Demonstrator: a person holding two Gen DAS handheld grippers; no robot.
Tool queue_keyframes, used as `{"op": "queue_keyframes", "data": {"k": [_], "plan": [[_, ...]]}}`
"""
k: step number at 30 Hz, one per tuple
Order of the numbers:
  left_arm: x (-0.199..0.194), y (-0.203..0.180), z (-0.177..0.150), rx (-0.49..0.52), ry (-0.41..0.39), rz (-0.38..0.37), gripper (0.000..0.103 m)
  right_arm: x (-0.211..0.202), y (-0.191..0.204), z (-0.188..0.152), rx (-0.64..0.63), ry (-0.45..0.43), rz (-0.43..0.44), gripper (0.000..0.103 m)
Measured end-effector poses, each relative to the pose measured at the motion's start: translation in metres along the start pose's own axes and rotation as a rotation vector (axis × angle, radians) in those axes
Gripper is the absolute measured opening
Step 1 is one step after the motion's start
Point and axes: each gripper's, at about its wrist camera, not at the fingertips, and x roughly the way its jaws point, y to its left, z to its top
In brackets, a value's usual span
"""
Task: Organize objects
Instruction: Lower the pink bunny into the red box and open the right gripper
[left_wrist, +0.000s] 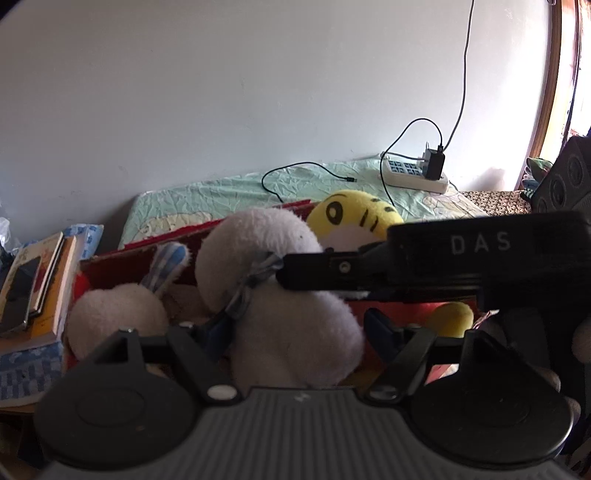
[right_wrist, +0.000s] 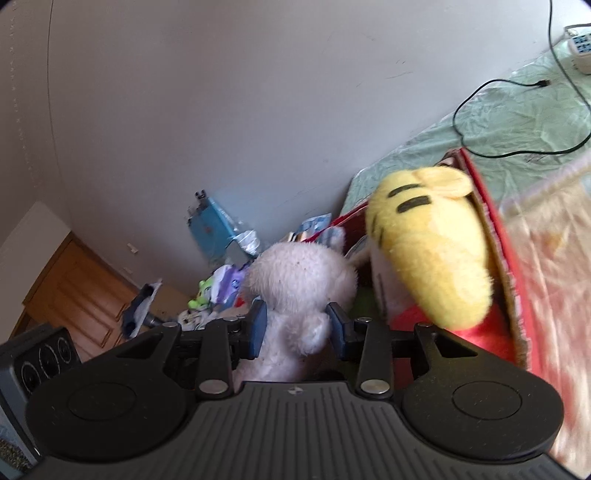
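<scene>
white plush (left_wrist: 295, 325), yellow plush (left_wrist: 354, 218) in red box (left_wrist: 122, 254)

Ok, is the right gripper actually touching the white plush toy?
Touching. The right wrist view shows the right gripper with both blue pads pressed into the white plush toy.

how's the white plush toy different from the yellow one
The white plush toy is plain white fur; the yellow plush toy has black markings. The white one sits between gripper fingers; no fingers are on the yellow one, which lies in the red box. Both are soft stuffed toys.
</scene>
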Motion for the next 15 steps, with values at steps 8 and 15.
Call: {"op": "queue_keyframes", "data": {"k": [8, 15], "plan": [[0.005, -0.003, -0.005, 0.012, 0.013, -0.019, 0.091, -0.008, 0.005, -0.006, -0.055, -0.025, -0.114, 0.039], [-0.008, 0.009, -0.008, -0.048, 0.037, -0.033, 0.095, -0.01, 0.013, -0.008, -0.09, -0.039, -0.219, 0.037]]}}
